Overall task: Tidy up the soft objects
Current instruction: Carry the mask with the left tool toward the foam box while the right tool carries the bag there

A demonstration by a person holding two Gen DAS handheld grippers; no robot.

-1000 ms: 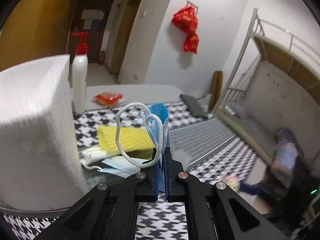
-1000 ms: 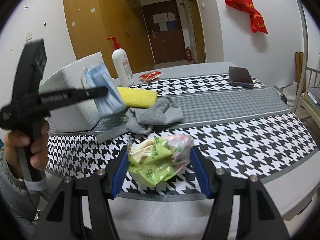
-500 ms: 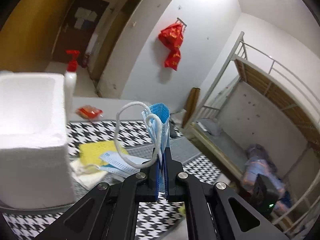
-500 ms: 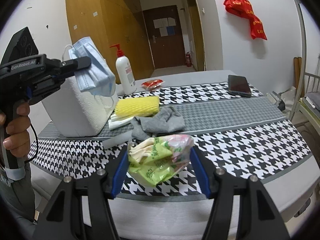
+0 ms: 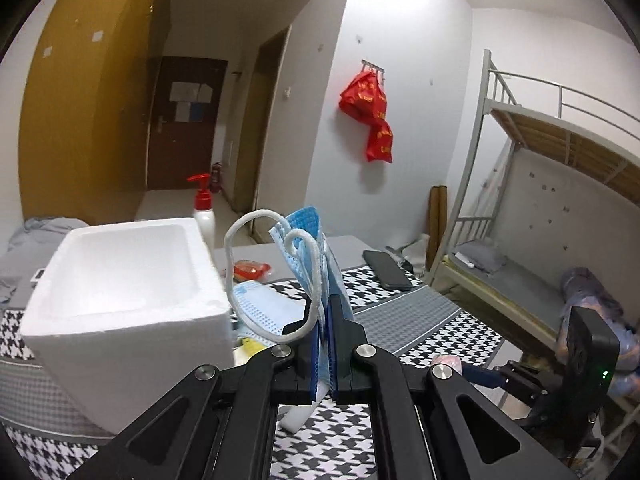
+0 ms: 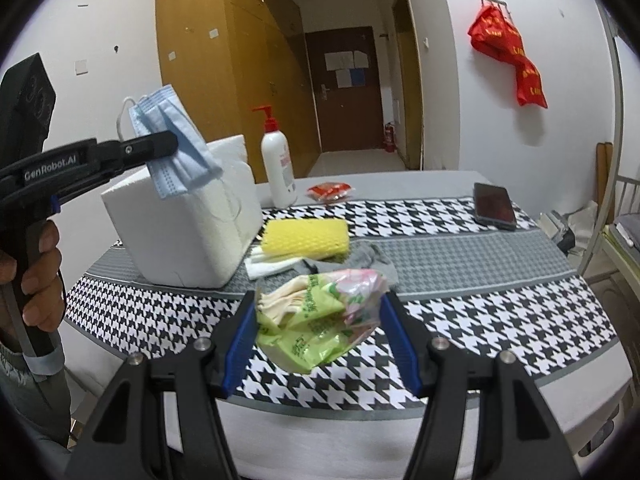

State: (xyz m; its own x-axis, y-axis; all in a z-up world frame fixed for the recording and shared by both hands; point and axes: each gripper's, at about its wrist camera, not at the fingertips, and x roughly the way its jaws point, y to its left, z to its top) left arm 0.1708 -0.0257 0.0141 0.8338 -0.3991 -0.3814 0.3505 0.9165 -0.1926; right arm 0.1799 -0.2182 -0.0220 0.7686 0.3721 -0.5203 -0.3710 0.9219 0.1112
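My left gripper (image 5: 325, 309) is shut on a bunch of blue face masks (image 5: 309, 246) whose white ear loops stick up. It holds them in the air just right of the open white foam box (image 5: 120, 280), above rim height. The right wrist view shows the same masks (image 6: 176, 160) hanging before the box (image 6: 188, 232). My right gripper (image 6: 318, 308) is shut on a green plastic bag (image 6: 316, 324) of cream-coloured pieces, held above the front of the checked table. A yellow sponge (image 6: 304, 236), a grey cloth (image 6: 372, 260) and another mask (image 5: 260, 304) lie beside the box.
A pump bottle (image 6: 278, 164), a red packet (image 6: 330, 191) and a dark phone (image 6: 494, 206) sit at the back of the table (image 6: 500, 312). White folded cloth (image 6: 268, 264) lies under the sponge. A bunk bed (image 5: 540, 208) stands to the right.
My left gripper rose with the masks, so the box's inside now shows. My right gripper also lifted a little with the green bag still in it.
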